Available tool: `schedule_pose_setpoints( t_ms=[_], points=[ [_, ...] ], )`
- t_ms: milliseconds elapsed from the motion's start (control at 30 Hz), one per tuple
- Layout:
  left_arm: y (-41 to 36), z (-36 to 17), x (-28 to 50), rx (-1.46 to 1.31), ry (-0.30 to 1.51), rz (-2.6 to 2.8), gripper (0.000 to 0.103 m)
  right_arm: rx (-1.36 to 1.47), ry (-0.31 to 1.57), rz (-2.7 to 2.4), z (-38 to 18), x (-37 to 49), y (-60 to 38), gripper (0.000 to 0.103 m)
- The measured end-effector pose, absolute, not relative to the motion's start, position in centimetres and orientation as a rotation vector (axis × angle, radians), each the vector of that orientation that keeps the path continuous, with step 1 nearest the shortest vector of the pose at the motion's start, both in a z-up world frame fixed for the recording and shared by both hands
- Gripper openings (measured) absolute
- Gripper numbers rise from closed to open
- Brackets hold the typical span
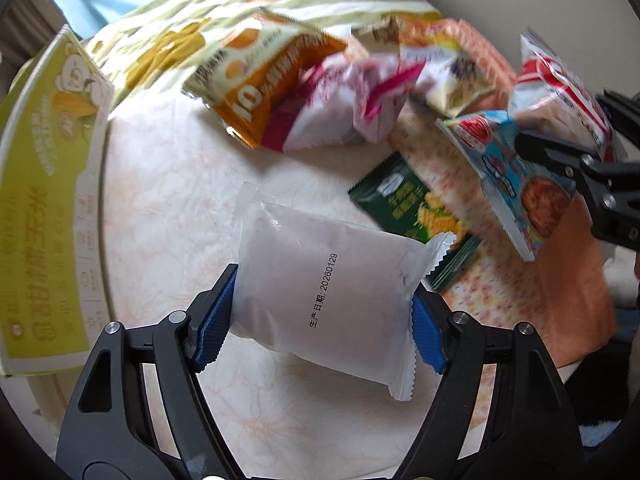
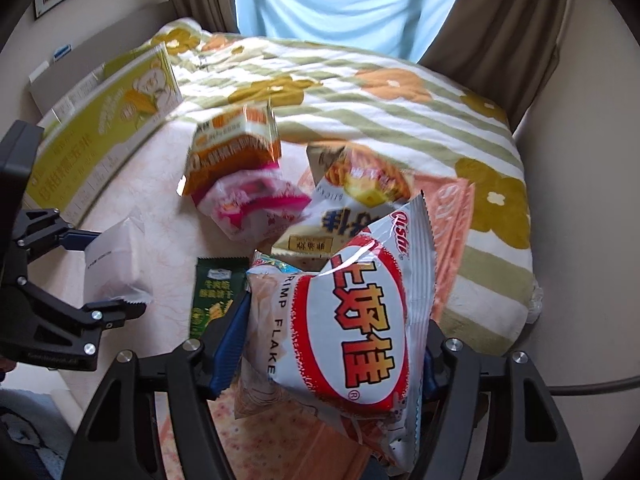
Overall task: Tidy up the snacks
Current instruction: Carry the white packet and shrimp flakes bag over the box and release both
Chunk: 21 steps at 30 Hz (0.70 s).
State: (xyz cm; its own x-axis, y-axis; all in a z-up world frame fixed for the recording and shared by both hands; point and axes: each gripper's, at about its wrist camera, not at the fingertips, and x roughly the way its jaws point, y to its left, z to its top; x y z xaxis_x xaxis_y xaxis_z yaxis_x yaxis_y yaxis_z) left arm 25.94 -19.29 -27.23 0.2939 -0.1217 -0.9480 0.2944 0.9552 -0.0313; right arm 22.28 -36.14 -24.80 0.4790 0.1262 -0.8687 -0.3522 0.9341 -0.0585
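Note:
My left gripper (image 1: pixel 322 320) is shut on a plain white snack packet (image 1: pixel 320 280) with a printed date, held above the bed sheet; it also shows at the left of the right wrist view (image 2: pixel 114 268). My right gripper (image 2: pixel 328 344) is shut on a red-and-white shrimp flakes bag (image 2: pixel 352 320) together with a blue-edged packet (image 1: pixel 516 184) behind it. A pile of snacks lies beyond: an orange bag (image 1: pixel 272 84), a pink-white packet (image 2: pixel 256 208), a yellow-white packet (image 2: pixel 344 200) and a dark green packet (image 1: pixel 420 208).
A yellow-green carton (image 1: pixel 48 200) stands at the left edge of the bed. A striped flowered quilt (image 2: pixel 400 112) covers the far side. An orange patterned cloth (image 1: pixel 540 280) lies at the right. Curtains (image 2: pixel 500 20) hang behind.

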Motion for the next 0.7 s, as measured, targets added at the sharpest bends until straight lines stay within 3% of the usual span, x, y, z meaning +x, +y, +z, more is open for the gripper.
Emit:
schedule_pose_setpoints(
  t_ms=[333, 700],
  points=[
    [-16.1, -18.1, 25.3, 0.004, 1.077, -0.212, 0.074, -0.218, 0.923, 0.34, -17.6, 21.7, -35.2, 0.065],
    [-6.5, -9.9, 25.0, -0.101, 0.904, -0.139, 0.074, -0.212, 0.805, 0.477, -12.5, 22.3, -26.8, 0.065]
  ],
)
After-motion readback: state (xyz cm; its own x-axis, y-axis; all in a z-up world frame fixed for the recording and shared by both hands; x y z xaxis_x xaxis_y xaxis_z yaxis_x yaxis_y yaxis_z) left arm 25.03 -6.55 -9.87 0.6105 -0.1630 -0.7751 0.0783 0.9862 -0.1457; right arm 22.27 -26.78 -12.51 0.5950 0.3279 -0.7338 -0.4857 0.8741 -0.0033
